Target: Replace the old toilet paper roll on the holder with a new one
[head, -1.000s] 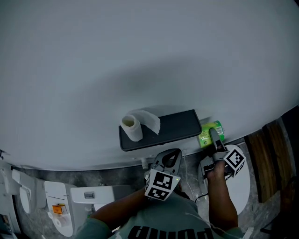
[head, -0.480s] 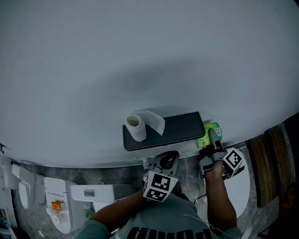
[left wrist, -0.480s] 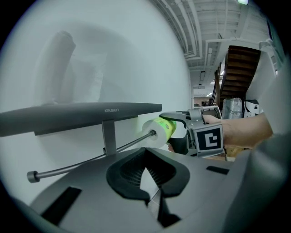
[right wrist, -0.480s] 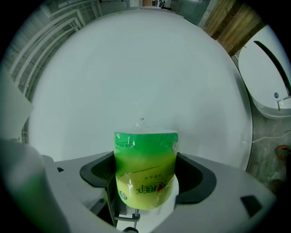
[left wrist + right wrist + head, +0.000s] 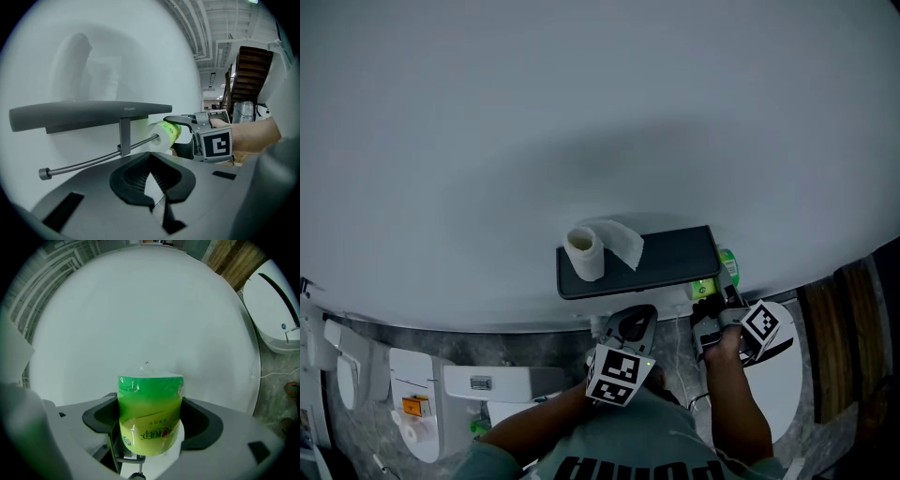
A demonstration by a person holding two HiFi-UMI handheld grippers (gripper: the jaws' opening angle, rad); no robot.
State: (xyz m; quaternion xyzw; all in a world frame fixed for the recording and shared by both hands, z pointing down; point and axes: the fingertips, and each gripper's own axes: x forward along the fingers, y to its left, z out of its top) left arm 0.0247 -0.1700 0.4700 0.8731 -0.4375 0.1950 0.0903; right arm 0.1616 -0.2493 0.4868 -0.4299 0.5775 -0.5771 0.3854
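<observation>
Jaws of my right gripper [image 5: 722,292] clamp the wrapped new roll [image 5: 150,411] at the holder bar [image 5: 89,163] tip; left gripper [image 5: 151,174] closed, empty. Off-centre, I'd jam it.

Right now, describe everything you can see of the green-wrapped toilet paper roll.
The roll is a full cylinder sealed in glossy plastic wrap, green on top fading to yellow-green, with print and a crimped tuft at one end. The right gripper holds it, jaws shut against its two sides. From the left gripper view it sits just under the right end of the dark shelf, its white end face meeting the tip of the holder's metal rod.
</observation>
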